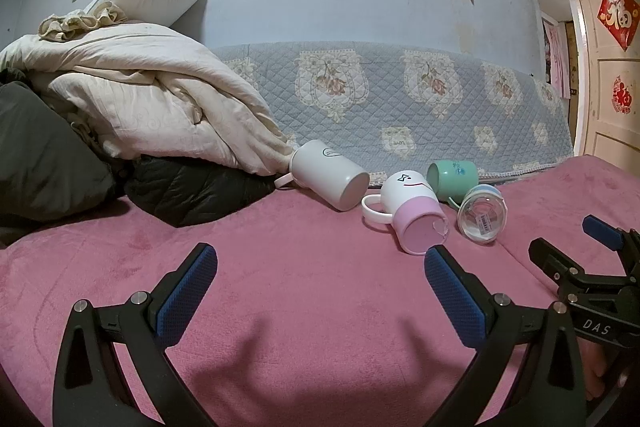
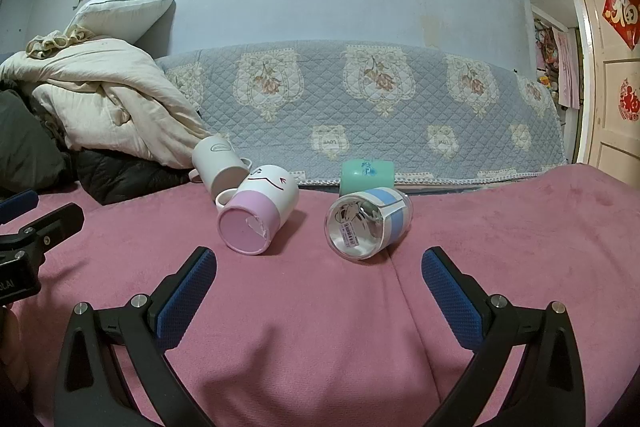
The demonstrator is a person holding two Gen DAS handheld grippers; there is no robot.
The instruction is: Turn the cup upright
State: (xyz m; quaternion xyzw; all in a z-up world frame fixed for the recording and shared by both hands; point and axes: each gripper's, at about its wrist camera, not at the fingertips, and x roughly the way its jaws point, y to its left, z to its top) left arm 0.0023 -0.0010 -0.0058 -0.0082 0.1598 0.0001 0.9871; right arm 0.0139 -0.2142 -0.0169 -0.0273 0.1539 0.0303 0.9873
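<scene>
Both grippers, left (image 1: 320,267) and right (image 2: 320,269), are held wide, empty; the clear cup (image 2: 366,225), probably nearest, should be gripped across its wall

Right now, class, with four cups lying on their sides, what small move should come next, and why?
Probably ease the right hand-held gripper forward toward the clear cup with the blue band. It lies on its side, base facing the open jaws, closest ahead, with nothing between them. Neither gripper holds anything.
</scene>
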